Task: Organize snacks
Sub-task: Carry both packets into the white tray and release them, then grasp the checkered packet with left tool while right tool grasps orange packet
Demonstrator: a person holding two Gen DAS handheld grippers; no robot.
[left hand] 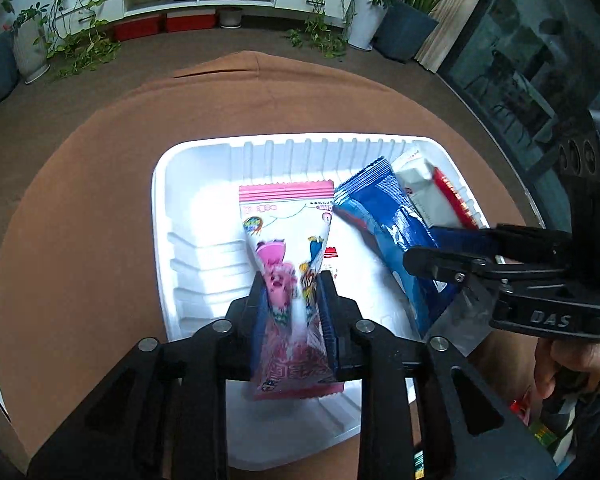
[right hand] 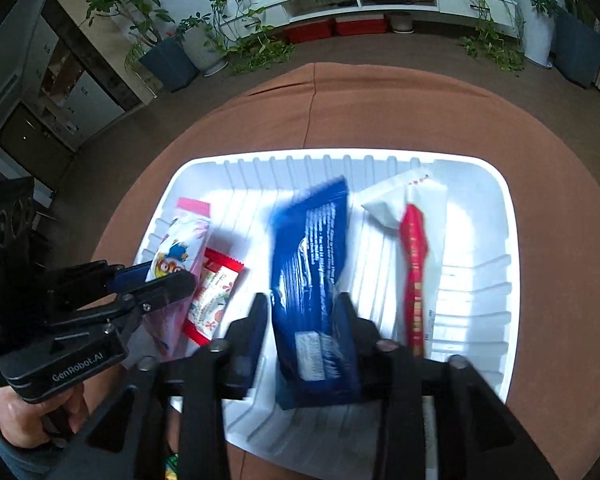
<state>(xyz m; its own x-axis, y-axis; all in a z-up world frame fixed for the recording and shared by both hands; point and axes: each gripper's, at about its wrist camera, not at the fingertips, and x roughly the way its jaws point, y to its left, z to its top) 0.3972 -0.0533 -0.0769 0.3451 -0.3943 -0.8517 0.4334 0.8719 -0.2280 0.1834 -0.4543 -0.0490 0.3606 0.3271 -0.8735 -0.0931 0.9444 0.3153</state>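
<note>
**Snack sorting, partly done.** Landmark: white tray (right hand: 496, 264) on the brown-covered table (right hand: 380, 108).

- Pink packet (left hand: 288, 264): clamped between the fingers of the left hand-held gripper (left hand: 294, 312), held over the tray's left half; whether its far end touched the tray floor could not be told. Judged not yet set down.
- Blue packet (right hand: 312, 272): clamped in the right hand-held gripper (right hand: 302, 332), over the tray's middle, lying lengthwise toward the far wall. Judged likewise still in hand.
- Red-and-white packet (right hand: 416, 264): lay inside the tray, right of the blue packet, free of either gripper. Counted as placed.
- Small red-edged packet (right hand: 214, 296): lay on the tray floor between the pink and blue packets. Counted as placed.
- Other wrappers: coloured scraps showed at the near edge outside the tray, too small to identify; possibly snacks still to be gathered.

Remaining, by judgement: release both held packets into the tray, then collect any strays.
</note>
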